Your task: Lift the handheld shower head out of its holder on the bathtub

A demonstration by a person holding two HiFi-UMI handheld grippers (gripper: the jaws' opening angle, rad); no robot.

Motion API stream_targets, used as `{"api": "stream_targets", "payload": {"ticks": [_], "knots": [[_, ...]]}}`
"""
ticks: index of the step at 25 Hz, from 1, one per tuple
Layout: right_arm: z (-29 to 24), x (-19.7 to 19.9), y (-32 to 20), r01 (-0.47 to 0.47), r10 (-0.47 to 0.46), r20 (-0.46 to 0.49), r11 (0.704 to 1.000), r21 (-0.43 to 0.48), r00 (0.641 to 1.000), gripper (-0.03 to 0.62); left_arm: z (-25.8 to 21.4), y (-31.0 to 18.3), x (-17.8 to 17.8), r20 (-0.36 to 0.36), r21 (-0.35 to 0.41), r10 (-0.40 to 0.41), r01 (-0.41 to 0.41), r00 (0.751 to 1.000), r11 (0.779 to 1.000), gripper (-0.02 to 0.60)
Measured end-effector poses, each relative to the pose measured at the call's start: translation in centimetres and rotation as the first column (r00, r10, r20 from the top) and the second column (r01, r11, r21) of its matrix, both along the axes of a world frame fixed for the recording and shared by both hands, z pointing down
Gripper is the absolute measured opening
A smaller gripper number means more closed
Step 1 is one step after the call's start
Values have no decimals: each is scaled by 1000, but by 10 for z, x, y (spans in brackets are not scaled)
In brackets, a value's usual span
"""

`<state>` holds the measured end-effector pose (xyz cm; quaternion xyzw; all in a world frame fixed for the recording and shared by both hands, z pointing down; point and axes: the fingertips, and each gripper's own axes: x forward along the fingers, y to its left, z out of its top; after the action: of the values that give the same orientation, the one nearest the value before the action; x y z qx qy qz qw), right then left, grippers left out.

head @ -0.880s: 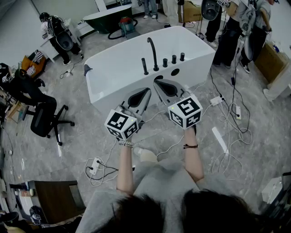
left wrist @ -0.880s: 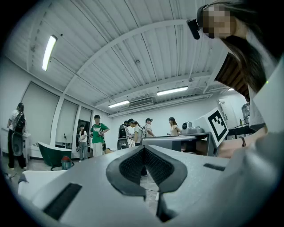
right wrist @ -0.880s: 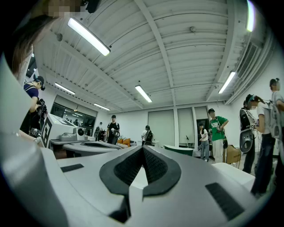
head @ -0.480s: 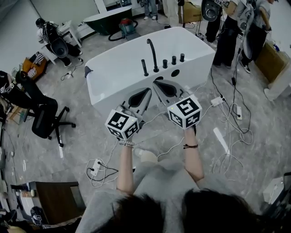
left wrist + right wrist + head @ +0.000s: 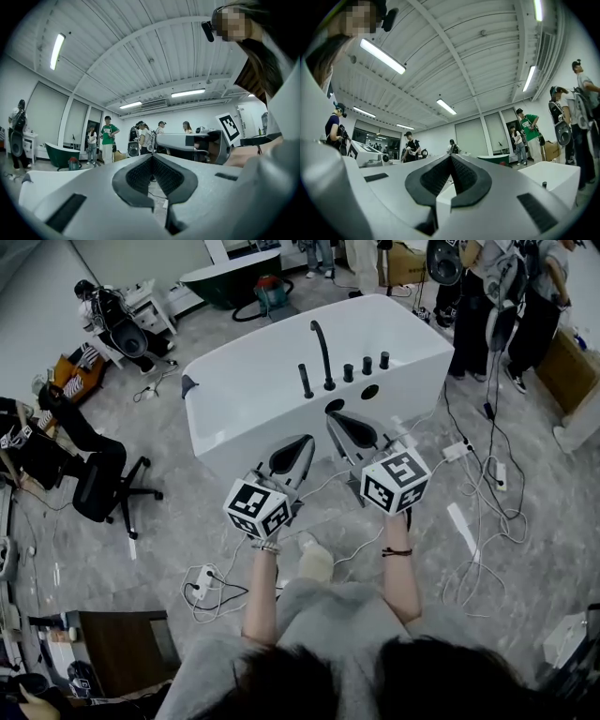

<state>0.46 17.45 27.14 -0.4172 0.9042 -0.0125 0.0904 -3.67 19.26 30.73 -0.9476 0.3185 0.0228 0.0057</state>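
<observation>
Plainly, the handheld shower head (image 5: 306,381) stands in its holder on the bathtub (image 5: 234,418) rim, clear only from the head view. The gripper views show left gripper (image 5: 152,155) and right gripper (image 5: 451,156) jaws pressed together, empty, short of it.

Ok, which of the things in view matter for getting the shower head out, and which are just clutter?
For the job:
handheld shower head, upright in its holder on the rim; white bathtub; left gripper and right gripper, both shut, empty, short of the tub.

Just lying about:
office chair; power strip; floor cables; green tub; red vacuum.
</observation>
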Motion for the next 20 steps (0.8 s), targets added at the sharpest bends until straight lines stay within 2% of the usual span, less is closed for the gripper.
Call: {"api": "stream_targets", "payload": {"ticks": [6,13,20], "knots": [[24,3,-22,-11,10,-24,999,-32,1000,0,19,-22,6,-15,-33,7,-8,1000,999,6],[31,10,-75,-12,9,-70,999,-37,997,0,22,-76,20,-45,-37,21,-22,999,999,6],[40,-2,-138,-11,6,-92,998,-62,996,0,25,-140,4,-50,-51,11,-13,999,999,6]]}}
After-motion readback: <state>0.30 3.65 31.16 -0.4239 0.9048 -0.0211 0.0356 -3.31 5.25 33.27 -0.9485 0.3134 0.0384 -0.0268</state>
